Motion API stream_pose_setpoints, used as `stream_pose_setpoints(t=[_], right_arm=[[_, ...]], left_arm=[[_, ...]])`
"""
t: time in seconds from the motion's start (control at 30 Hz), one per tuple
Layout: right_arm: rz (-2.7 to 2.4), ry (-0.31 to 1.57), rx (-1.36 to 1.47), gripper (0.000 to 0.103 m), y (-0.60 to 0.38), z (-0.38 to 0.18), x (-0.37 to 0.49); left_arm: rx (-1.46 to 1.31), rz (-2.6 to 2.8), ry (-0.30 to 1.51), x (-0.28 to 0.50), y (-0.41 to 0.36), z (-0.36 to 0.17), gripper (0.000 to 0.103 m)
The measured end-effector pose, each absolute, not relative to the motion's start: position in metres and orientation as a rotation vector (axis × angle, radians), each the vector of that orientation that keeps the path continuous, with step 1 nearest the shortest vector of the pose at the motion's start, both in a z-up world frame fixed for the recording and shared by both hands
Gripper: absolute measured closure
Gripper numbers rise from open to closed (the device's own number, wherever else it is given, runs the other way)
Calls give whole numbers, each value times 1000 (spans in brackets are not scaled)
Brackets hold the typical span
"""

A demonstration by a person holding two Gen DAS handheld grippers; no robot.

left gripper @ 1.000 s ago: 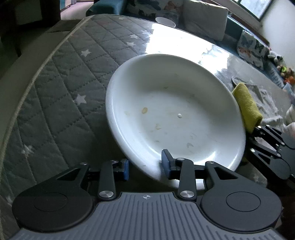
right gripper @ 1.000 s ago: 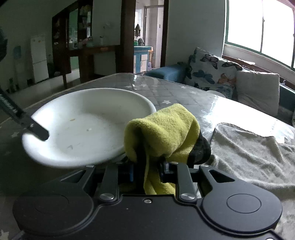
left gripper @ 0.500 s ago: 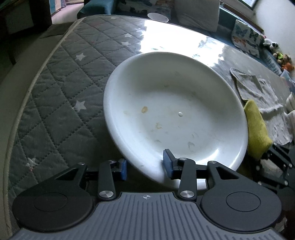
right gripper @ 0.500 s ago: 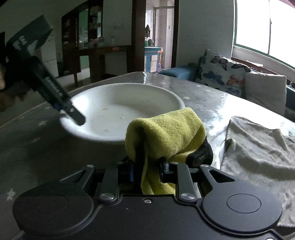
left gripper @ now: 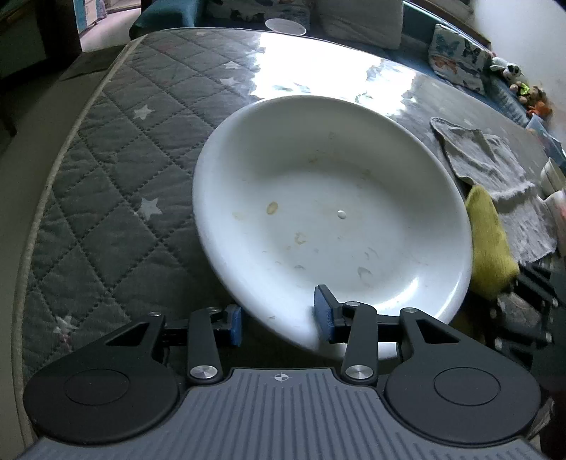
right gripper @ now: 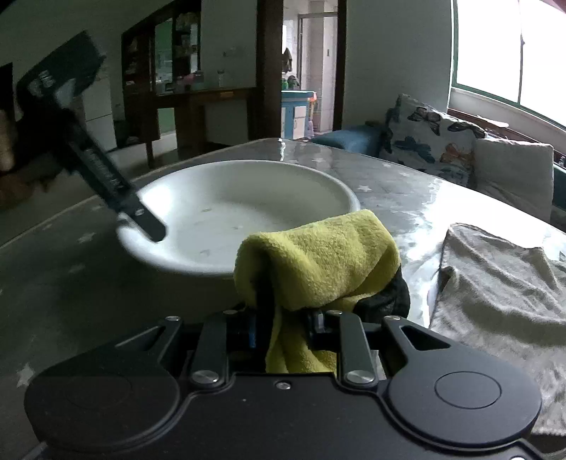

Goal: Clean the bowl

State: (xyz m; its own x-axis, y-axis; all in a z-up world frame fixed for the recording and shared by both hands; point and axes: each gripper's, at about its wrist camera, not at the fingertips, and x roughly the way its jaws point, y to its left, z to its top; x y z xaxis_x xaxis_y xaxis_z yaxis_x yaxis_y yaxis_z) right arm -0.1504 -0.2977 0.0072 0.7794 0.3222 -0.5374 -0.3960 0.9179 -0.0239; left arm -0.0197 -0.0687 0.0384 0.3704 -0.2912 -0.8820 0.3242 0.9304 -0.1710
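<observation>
A white shallow bowl (left gripper: 336, 212) with small food specks is tilted over the quilted grey table cover (left gripper: 116, 177). My left gripper (left gripper: 279, 320) is shut on its near rim, one blue pad under the bowl and one inside it. In the right wrist view the bowl (right gripper: 247, 198) lies ahead to the left, with a left finger (right gripper: 141, 221) over its rim. My right gripper (right gripper: 283, 327) is shut on a folded yellow cloth (right gripper: 318, 254). That cloth (left gripper: 490, 244) sits just off the bowl's right rim; I cannot tell if it touches.
A crumpled grey towel (left gripper: 495, 170) lies on the table right of the bowl, seen also as the towel (right gripper: 495, 283). A white cup (left gripper: 286, 25) stands at the far edge. White containers (left gripper: 553, 177) sit far right. Cushions (right gripper: 442, 141) line the sofa behind.
The yellow cloth in my right gripper has slid along the bowl's right rim toward the near side. The bowl stays held in my left gripper and now sits more to the centre of the right view.
</observation>
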Motion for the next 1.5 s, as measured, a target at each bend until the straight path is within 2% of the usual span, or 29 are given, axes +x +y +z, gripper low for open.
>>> stream_pose_setpoints(t=[0.6, 1.03, 1.5], right_arm=[[378, 552, -177, 77, -321, 13, -92], [407, 555, -164, 77, -306, 0, -143], [422, 550, -177, 77, -306, -1, -152]], left_arm=[[41, -401, 1122, -20, -69, 39, 58], [39, -394, 1116, -22, -71, 38, 55], [59, -474, 1141, -15, -63, 38, 55]])
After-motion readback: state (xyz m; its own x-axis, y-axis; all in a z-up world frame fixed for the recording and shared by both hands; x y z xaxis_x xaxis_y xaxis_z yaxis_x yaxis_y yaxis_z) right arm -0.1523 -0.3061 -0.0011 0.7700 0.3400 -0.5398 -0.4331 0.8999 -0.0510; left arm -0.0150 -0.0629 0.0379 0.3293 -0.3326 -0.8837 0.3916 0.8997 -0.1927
